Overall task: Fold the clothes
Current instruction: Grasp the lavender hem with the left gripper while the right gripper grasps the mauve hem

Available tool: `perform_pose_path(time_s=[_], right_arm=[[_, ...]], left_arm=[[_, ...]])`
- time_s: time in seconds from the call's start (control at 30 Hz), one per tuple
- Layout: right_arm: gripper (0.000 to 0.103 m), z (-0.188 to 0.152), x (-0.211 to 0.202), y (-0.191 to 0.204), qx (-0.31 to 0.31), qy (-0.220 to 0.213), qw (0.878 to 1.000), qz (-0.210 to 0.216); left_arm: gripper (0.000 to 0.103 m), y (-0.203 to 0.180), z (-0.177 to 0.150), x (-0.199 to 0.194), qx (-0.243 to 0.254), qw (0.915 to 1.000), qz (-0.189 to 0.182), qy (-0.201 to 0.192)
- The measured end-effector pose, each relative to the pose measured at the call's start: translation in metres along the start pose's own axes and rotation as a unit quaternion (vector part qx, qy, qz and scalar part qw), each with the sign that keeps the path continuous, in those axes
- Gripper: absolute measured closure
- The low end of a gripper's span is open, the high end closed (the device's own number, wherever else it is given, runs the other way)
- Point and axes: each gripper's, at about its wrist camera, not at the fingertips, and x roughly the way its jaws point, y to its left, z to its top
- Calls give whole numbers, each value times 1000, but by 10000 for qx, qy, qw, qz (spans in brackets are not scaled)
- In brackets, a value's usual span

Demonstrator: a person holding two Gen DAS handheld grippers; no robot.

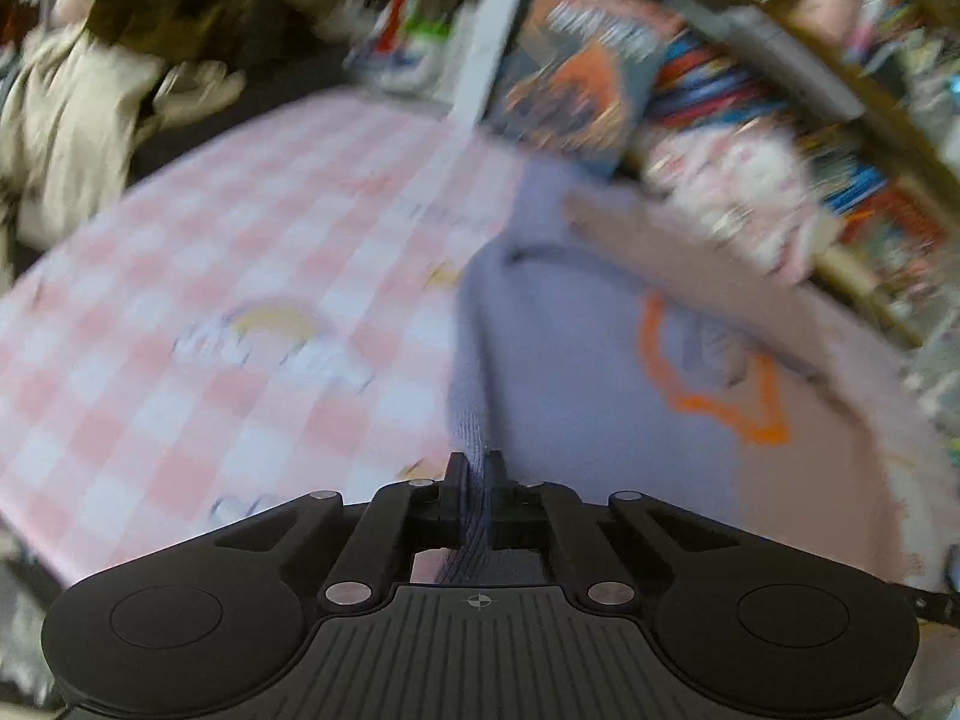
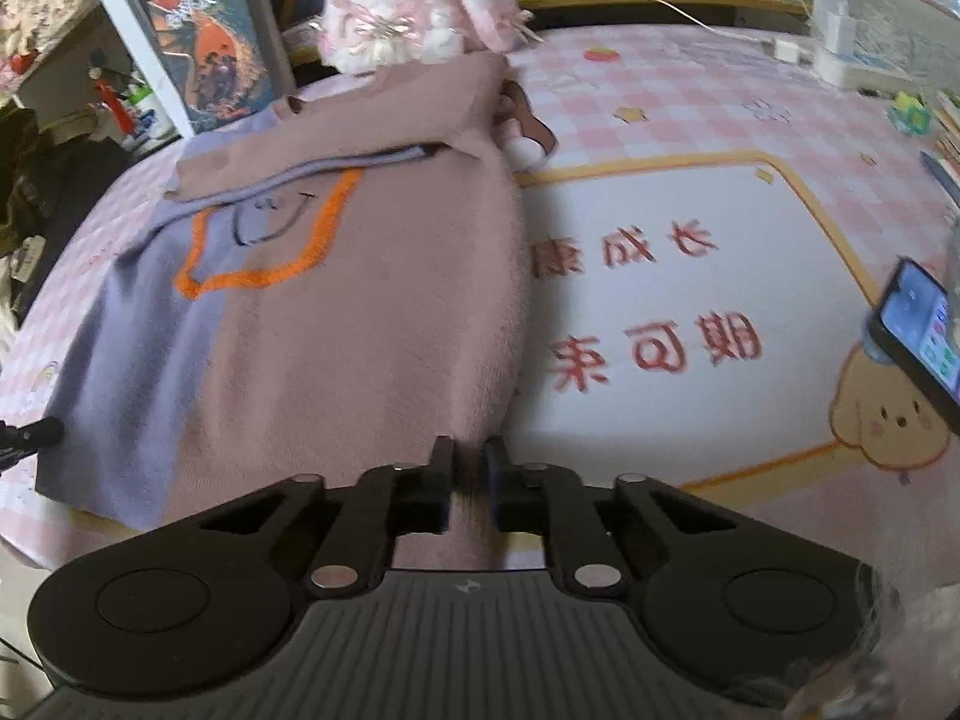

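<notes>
1. Left wrist view, heavily motion-blurred. The left gripper is clenched on the sweater: ribbed lavender knit is pinched between the two black fingers and runs back through the narrow gap.
2. Same view. The sweater lies on the table, which is covered with a pink-and-white checked cloth. The lavender part is nearest the gripper; the pink part lies further right. An orange outline motif sits on the lavender panel.
3. Same view. Beyond the far edge of the table: a white post, an illustrated book, a blurred pink-white plush rabbit and shelves of coloured spines. Beige clothing is piled off the left edge.
4. Right wrist view, sharper. The right gripper is clenched on the sweater: pink knit is bunched between the fingers at the near edge of the garment.
5. Same view. The sweater lies flat on the left half of the table, lavender strip along its left side, pink across the middle. A pink flap is folded over the upper part, partly covering the orange outline motif.
6. Same view. The plush rabbit sits at the far edge, just behind the sweater. A phone with a lit screen stands at the right edge. A white panel with red characters lies just right of the sweater.
</notes>
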Motion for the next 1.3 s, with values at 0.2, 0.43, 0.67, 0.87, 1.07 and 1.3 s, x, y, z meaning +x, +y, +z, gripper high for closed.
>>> perform_pose_path(time_s=[0.2,0.43,0.67,0.87,1.07,1.3], right_arm=[[94,11,-17,12,-103,-313,9988,362],[90,2,1,-2,291,71,9995,135],[84,-3,7,-5,420,221,9988,75],[93,2,-3,5,183,-43,9997,129],[93,2,-10,4,164,-119,9998,72],[87,-6,3,-5,494,194,9986,-48]], left_arm=[[96,10,5,9,-140,9994,-178,272],[78,28,-3,17,-441,9970,-215,593],[69,30,-6,21,-500,9962,-364,607],[98,23,3,15,-363,9971,-493,456],[94,31,2,23,-511,9941,-561,774],[84,40,-3,29,-796,9894,-766,947]])
